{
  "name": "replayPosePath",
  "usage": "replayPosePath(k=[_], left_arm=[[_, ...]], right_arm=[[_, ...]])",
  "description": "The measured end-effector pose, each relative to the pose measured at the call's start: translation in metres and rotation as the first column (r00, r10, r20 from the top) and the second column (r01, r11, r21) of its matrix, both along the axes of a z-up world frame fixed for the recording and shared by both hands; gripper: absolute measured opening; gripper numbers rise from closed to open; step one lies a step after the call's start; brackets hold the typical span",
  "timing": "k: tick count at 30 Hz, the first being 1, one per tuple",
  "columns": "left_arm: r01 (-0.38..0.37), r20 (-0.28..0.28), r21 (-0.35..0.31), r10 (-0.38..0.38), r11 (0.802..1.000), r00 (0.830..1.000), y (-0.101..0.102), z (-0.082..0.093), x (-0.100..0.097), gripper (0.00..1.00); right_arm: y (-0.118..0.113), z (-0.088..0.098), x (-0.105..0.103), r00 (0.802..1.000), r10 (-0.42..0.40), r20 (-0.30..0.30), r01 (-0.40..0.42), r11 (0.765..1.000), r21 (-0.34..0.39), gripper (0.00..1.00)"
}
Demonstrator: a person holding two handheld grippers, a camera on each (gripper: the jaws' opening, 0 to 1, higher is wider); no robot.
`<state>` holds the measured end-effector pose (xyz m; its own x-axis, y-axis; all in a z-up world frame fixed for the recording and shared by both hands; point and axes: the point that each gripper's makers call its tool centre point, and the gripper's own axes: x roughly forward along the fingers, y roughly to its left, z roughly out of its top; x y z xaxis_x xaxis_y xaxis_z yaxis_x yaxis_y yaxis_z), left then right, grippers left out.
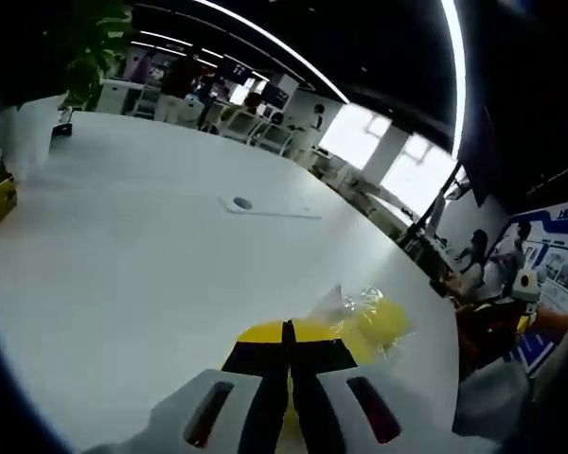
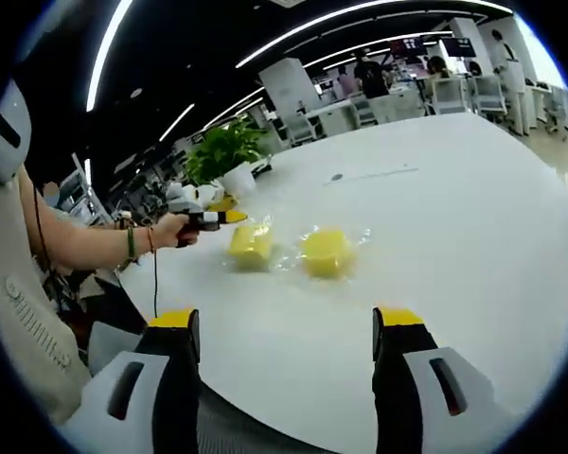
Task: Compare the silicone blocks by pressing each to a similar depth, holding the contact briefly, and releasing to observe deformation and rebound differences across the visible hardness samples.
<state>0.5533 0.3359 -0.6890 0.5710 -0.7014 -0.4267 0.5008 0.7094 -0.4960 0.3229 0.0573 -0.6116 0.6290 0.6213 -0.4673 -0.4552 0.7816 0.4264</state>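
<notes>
Two yellow silicone blocks in clear wrap lie side by side on the white table [image 2: 473, 218]: the left block [image 2: 251, 244] and the right block [image 2: 327, 252]. My right gripper [image 2: 286, 323] hangs open, well short of them, with nothing between its yellow-tipped fingers. A person's hand holds my left gripper [image 2: 229, 218] just above the left block's far edge. In the left gripper view its jaws [image 1: 287, 327] are shut together, and a wrapped yellow block [image 1: 381, 323] lies right behind the tips. Whether the tips touch the block is unclear.
A potted plant [image 2: 223, 151] in a white pot stands behind the blocks. The tabletop has a round cable port [image 1: 242, 202]. The person's forearm [image 2: 80, 242] reaches in from the left. Office desks, chairs and people [image 1: 478, 260] lie beyond the table edge.
</notes>
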Motion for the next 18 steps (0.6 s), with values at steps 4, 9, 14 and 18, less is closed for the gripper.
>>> replayPosePath(k=[4,9,14,18], left_arm=[[-0.011,-0.014,0.051,0.012,0.999,1.000,0.004,-0.019,0.007,0.00],[-0.025,-0.006,0.087,0.026,0.996,1.000,0.002,-0.028,0.008,0.00],[-0.023,0.012,0.110,0.022,0.994,1.000,0.000,-0.028,0.012,0.00],[-0.031,0.051,0.102,0.026,0.994,0.998,-0.001,-0.026,0.012,0.00]], right_arm=[[0.000,0.000,0.000,1.000,0.000,0.000,0.000,1.000,-0.001,0.70],[0.002,0.000,0.002,1.000,0.013,0.015,-0.013,1.000,-0.008,0.70],[0.005,-0.004,0.001,0.999,0.037,0.031,-0.036,0.999,-0.033,0.70],[0.009,-0.005,0.001,0.999,0.039,0.023,-0.039,0.999,-0.023,0.71]])
